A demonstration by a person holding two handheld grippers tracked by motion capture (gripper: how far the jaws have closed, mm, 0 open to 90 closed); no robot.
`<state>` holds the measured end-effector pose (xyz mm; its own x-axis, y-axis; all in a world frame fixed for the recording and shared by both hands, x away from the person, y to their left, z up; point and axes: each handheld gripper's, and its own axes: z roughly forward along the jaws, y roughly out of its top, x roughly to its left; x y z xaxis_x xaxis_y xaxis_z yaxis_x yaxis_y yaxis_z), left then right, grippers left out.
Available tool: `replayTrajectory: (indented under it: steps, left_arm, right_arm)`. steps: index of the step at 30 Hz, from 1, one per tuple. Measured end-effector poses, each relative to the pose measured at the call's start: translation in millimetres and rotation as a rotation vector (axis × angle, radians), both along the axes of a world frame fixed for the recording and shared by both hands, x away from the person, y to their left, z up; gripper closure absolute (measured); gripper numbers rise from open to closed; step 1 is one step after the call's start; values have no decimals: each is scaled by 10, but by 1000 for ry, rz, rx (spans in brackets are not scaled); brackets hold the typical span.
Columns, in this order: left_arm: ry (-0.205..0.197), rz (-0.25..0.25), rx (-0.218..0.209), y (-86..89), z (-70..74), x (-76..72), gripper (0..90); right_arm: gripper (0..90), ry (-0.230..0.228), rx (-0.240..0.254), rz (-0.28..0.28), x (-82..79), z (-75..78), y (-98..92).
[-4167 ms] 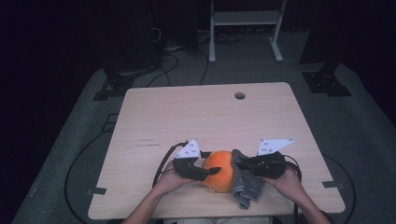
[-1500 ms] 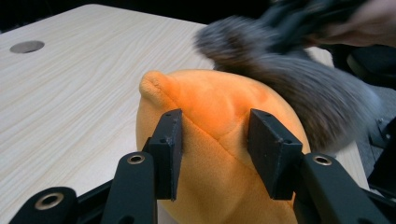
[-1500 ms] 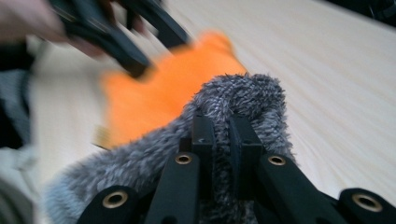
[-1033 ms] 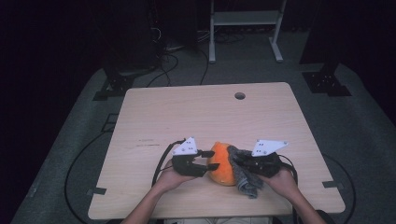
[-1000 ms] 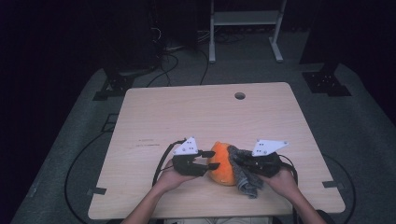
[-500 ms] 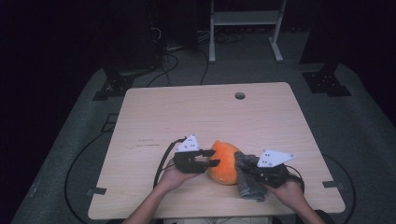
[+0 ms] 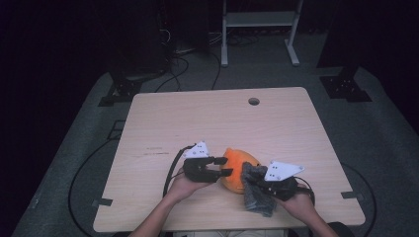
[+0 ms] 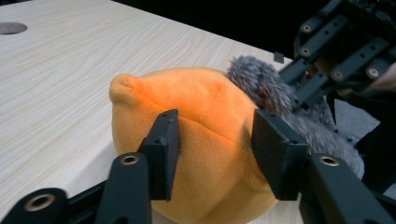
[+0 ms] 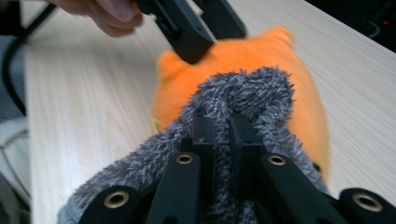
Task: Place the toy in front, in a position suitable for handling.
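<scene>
High view: the orange plush toy (image 7: 236, 168) sits near the table's (image 7: 197, 118) front edge between the left gripper (image 7: 223, 167) and right gripper (image 7: 248, 180).

Left gripper view: the 2 jaws, which have just been opening, press the toy's sides (a fold bulges between them).

Right gripper view: jaws clamped tight on grey fuzzy cloth (image 9: 243, 93) draped against the toy.

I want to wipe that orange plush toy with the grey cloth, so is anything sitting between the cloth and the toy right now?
Nothing visible does. The grey cloth, pinched in the right tool, already lies against the orange plush toy. The left tool straddles the toy from the opposite side, clear of the cloth's path.
</scene>
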<state>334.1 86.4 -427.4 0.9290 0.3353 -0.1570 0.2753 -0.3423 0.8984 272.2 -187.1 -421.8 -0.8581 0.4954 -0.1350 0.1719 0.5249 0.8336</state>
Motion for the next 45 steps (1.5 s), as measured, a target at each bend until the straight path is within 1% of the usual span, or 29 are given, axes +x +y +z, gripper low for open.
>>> replayTrajectory:
  steps: [2,3,5,7,8,10,12,13,15,19,20,21,22,24,25,27,28,29,31,32,33,34,35,36,38,41,42,43,45]
  left_arm:
    - [0,6,7,-11,0,-3,546]
    - [1,11,13,-8,-1,2,553]
    - [10,16,5,-5,-9,15,561]
    - [14,17,1,-12,-13,23,564]
    - [17,15,-3,-14,-14,25,565]
    - [16,17,-4,-10,-18,32,569]
    - [22,16,3,15,-26,48,573]
    - [25,16,1,25,-32,58,574]
    - [31,20,3,32,-35,65,574]
    - [31,23,0,26,-34,61,575]
    - [28,21,1,22,-33,58,574]
    - [15,19,8,13,-31,45,574]
    - [2,12,18,12,-27,38,573]
    - [-10,-4,21,5,-30,24,573]
    - [-27,-18,29,0,-28,11,573]
    - [-50,-36,46,-17,-22,-22,573]
    - [-56,-41,52,-18,-20,-29,573]
    - [-56,-43,53,-14,-22,-26,573]
    - [-43,-38,43,2,-24,-16,559]
    - [-39,-27,28,13,-18,-11,515]
    - [-33,-8,19,19,-13,-8,449]
    - [-35,7,25,8,-17,-8,391]
    - [-41,6,31,-6,-24,-16,386]
    - [-47,3,34,-22,-27,-28,400]
    - [-64,4,47,-45,-20,-49,421]
    - [-68,-5,57,-35,-24,-51,444]
    - [-78,-13,60,-36,-24,-55,449]
    - [-86,-20,64,-41,-26,-63,452]
    - [-100,-37,65,-58,-25,-77,462]
  right_arm:
    - [825,-14,-17,-19,-28,8,-15]
    - [824,-20,-13,-19,-58,21,-8]
    - [824,-32,11,10,-120,59,43]
    - [824,-34,31,58,-163,90,145]
    - [824,-40,23,71,-162,87,197]
    - [824,-52,1,77,-141,52,273]
    - [824,-48,-6,81,-118,13,298]
    - [825,-44,-7,78,-120,7,293]
    - [824,-45,-30,72,-120,-11,250]
    - [824,-10,-43,38,-127,-54,91]
    - [824,-7,-39,34,-134,-48,74]
    - [824,-3,-34,30,-143,-36,68]
    - [824,-9,-22,32,-141,-4,62]
    - [822,-20,6,25,-124,61,59]
    - [822,-25,33,22,-94,113,57]
    - [821,-25,48,13,-19,181,54]
    - [821,-18,52,9,25,198,50]
    - [821,2,51,9,81,199,45]
    - [821,33,44,10,158,162,45]
    - [822,40,37,13,176,136,52]
    - [822,40,35,12,174,114,61]
    - [822,37,36,12,164,94,61]
    - [822,46,35,15,157,79,52]
    - [823,48,37,18,151,69,34]
    - [822,69,29,22,139,62,-18]
    - [822,90,-9,19,121,65,-135]
    - [822,102,-3,19,115,78,-178]
    - [821,111,22,18,111,105,-218]
    - [821,109,79,20,133,176,-250]
